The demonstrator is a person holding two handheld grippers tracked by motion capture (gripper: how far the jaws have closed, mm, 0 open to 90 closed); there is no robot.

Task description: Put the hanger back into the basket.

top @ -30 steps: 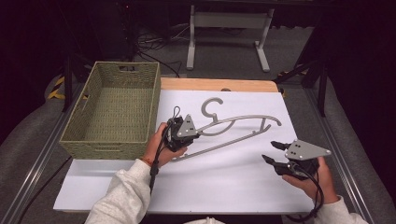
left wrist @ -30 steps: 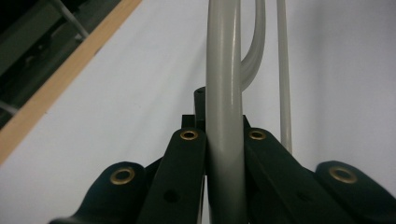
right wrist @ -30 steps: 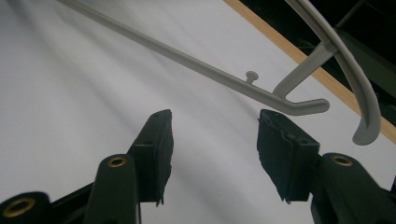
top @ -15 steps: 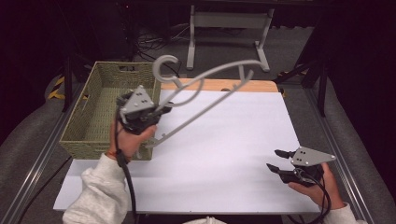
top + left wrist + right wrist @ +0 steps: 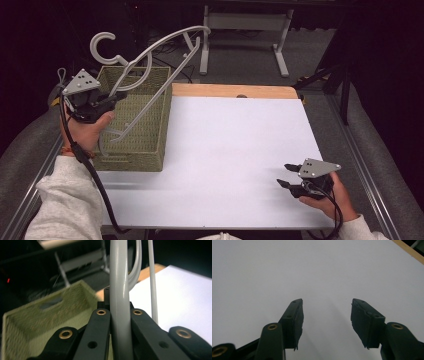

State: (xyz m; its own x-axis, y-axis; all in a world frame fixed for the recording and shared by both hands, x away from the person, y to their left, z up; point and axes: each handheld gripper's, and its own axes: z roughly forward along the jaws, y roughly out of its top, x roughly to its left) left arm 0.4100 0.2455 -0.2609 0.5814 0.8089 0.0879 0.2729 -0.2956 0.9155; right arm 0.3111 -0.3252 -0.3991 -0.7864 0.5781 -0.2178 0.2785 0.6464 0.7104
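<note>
1. Tabletop (image 5: 240, 150) in the high view is a white sheet over a wooden board, whose light brown strip shows along the far edge; the room behind is dark, with a grey metal stand (image 5: 240, 35) on the floor and grey padded rails at both sides.
2. A woven olive-green rectangular basket (image 5: 150, 145) sits on the table's left end. The left gripper (image 5: 107, 100) is raised above it, clamped on a grey plastic clothes hanger (image 5: 160, 55) that slants up and away, its hook (image 5: 105, 47) over the basket's far left corner.
3. The right gripper (image 5: 285, 176) rests low near the table's front right corner, well apart from the basket, its jaws spread with nothing between them.
4. The left gripper view has both black jaws pressed on the hanger's thick grey bar (image 5: 119, 302); the basket (image 5: 50, 315) lies below left, the white sheet (image 5: 182, 297) to the right.
5. The right gripper view has the parted jaws over bare white sheet (image 5: 312, 270), the wooden edge (image 5: 409, 250) at top right.
</note>
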